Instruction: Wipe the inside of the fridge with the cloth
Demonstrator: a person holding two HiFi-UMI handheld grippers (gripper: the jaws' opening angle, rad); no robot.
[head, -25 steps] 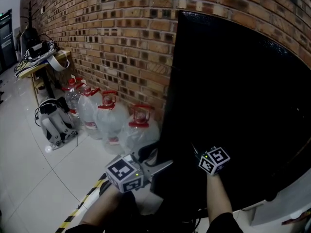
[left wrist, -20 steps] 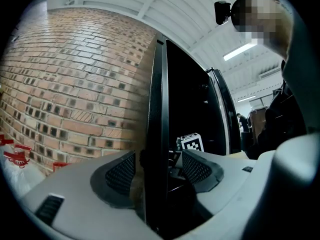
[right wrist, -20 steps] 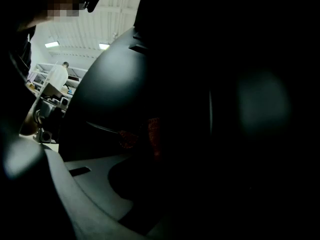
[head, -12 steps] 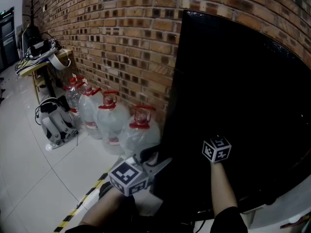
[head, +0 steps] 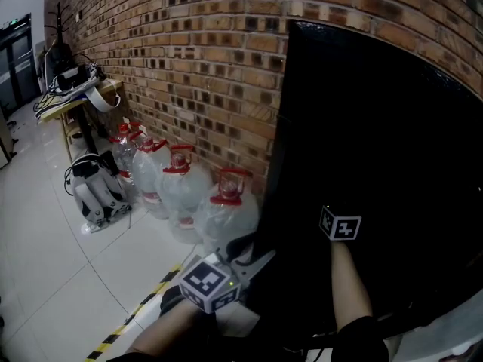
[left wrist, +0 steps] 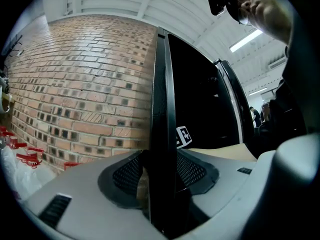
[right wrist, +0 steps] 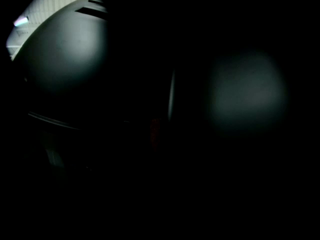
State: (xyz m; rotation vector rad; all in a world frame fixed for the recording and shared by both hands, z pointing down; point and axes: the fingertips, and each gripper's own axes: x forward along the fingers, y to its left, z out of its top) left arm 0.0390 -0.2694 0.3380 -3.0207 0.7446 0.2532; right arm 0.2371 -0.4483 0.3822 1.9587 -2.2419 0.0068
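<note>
**Head view:** The black fridge door (head: 377,164) stands by the brick wall (head: 189,66), with water bottles (head: 226,210) just left of it. The left gripper (head: 253,256) sits at the door's left edge. The right gripper (head: 337,221) is in front of the door's face. No cloth shows.

**Left gripper view:** The jaws have just been closing and now clamp the door edge (left wrist: 162,109) between the pads. I judge the door rigid, weighty and glossy-slick, so I take hold at this free edge.

**Right gripper view:** Near black. I cannot tell how the jaws stand or whether they hold anything.
</note>
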